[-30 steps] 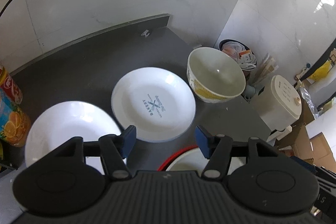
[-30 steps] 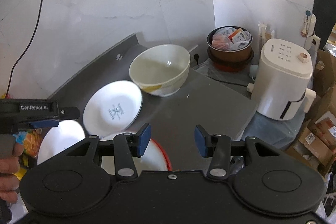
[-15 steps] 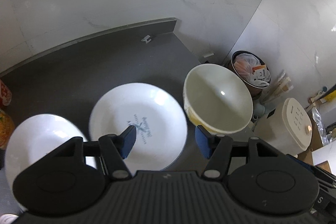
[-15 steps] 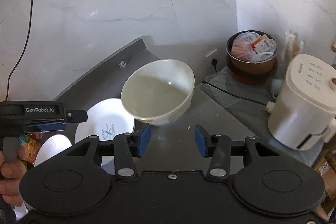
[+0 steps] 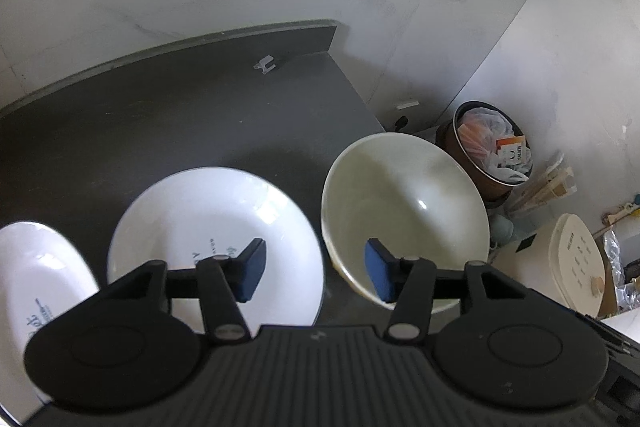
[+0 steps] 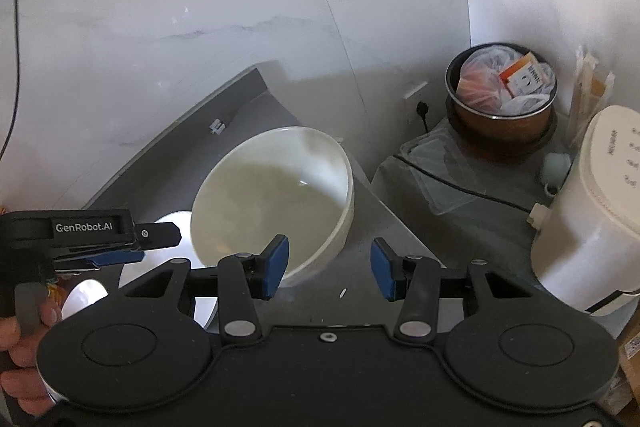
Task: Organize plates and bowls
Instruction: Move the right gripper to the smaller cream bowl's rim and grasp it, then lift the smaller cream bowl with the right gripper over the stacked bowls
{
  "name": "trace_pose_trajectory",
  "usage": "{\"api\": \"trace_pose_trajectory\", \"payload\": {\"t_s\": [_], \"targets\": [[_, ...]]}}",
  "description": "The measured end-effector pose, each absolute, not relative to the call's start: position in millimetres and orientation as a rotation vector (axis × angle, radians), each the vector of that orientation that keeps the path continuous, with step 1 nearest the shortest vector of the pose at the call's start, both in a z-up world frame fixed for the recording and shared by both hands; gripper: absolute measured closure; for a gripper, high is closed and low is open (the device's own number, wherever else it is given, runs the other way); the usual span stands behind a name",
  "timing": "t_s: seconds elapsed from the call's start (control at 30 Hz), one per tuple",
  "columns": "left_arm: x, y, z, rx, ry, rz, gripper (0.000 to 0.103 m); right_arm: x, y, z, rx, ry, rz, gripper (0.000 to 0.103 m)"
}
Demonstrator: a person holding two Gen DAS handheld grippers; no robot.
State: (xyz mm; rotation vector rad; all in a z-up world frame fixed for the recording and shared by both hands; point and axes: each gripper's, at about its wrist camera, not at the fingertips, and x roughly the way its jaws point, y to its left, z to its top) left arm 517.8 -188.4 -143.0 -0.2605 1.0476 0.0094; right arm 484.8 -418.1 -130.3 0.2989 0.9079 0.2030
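Over bowl rim, R gripper spread, lined up to pinch; L gripper also spread, between bowl & plate.

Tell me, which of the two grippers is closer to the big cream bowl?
It looks like the right. The right gripper has its left finger at the cream bowl's rim. The left gripper sits between it and the printed plate.
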Motion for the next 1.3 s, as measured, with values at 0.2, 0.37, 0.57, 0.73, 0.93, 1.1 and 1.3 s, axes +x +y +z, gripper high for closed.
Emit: {"api": "trace_pose_trajectory", "payload": {"t_s": [0.2,0.37,0.57,0.73,0.93,1.1,1.3], "targets": [[532.5,-192.8,-159.2,-0.272,1.080,0.045,0.066,501.5,-417.9,-146.5,0.308,0.950,0.222,0.062],[538.1,-192.0,-168.4,-0.292,1.095,0.054,0.072,510.9,-415.2,-155.7,0.308,0.975,0.229,0.067],[545.2,-193.3,-176.5,-0.310,1.099,0.049,0.080,519.1,-414.7,-164.3,0.330,0.990,0.234,0.077],[548.4,-197.4,-178.3,-0.312,1.100,0.026,0.096,519.7,-408.2,-162.4,0.303,0.972,0.236,0.083],[541.8,-195.3,-171.8,-0.314,1.091,0.016,0.096,509.8,-406.3,-152.5,0.289,0.934,0.242,0.084],[533.6,-190.0,-160.0,-0.312,1.071,-0.004,0.096,497.1,-402.7,-139.5,0.282,0.903,0.236,0.084],[517.9,-183.3,-141.6,-0.304,1.038,-0.030,0.096,476.2,-397.5,-122.7,0.272,0.859,0.230,0.084]]}}
